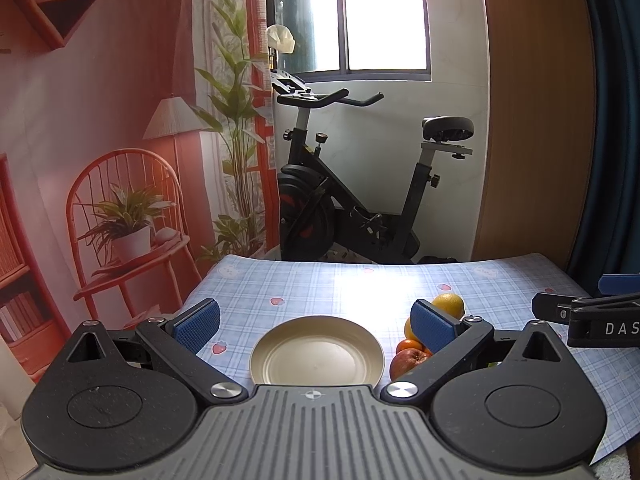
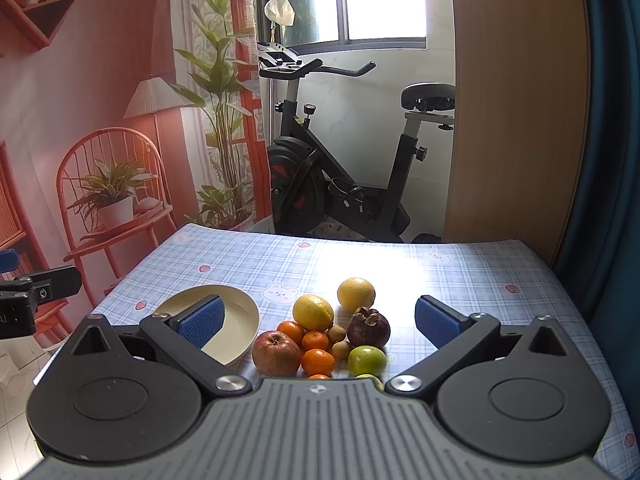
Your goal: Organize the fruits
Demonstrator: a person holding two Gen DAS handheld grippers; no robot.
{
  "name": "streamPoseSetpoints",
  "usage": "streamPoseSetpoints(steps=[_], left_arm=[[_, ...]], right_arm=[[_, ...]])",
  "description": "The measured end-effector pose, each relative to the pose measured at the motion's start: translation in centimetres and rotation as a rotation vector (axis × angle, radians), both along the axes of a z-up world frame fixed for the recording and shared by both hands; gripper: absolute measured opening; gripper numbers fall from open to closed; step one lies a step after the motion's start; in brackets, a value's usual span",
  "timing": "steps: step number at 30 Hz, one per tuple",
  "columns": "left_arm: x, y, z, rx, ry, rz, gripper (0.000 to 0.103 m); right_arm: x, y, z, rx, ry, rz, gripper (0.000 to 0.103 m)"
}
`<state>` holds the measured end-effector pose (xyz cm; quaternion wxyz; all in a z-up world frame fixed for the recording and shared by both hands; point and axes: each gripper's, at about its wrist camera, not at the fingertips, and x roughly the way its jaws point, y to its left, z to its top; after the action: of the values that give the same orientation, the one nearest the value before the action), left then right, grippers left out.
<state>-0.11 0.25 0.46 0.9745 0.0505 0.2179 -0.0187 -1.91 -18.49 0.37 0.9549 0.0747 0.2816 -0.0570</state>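
Nothing had been sorted yet, as far as the pictures showed. The cream plate sat bare on the table, and every fruit lay in one loose cluster just to its right. That cluster held a red apple nearest the plate, three small oranges beside it, two lemons farther back, a dark mangosteen, a green fruit near the front, and two small brown fruits in the middle. More fruit seemed to be tucked under the near edge of the right wrist view, but it was too hidden to name.

The left gripper hovered over the plate with its jaws spread wide and nothing between them. The right gripper hung above the fruit pile, its jaws likewise wide apart and empty. By my reading the whole job remained: each fruit had yet to be lifted, most likely onto the plate.

The table wore a pale blue checked cloth printed with strawberries and little bears, glaring white where daylight struck it. Beyond the far edge stood a black exercise bike under a bright window. A printed backdrop of a red chair, lamp and plants covered the left wall, and a wooden panel and a dark blue curtain stood at the right.
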Motion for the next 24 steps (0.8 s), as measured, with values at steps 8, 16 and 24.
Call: streamPoseSetpoints(steps=[8, 16, 24], left_arm=[[-0.08, -0.12, -0.05, 0.012, -0.005, 0.020, 0.103], [-0.13, -0.30, -0.10, 0.019, -0.006, 0.043, 0.103], [-0.18, -0.48, -0.07, 0.018, -0.006, 0.051, 0.103]], right_arm=[[-0.04, 0.05, -0.01, -0.001, -0.001, 0.001, 0.103], [-0.08, 0.08, -0.03, -0.002, -0.004, -0.001, 0.103], [0.07, -0.02, 0.17, 0.002, -0.009, -0.005, 0.103]])
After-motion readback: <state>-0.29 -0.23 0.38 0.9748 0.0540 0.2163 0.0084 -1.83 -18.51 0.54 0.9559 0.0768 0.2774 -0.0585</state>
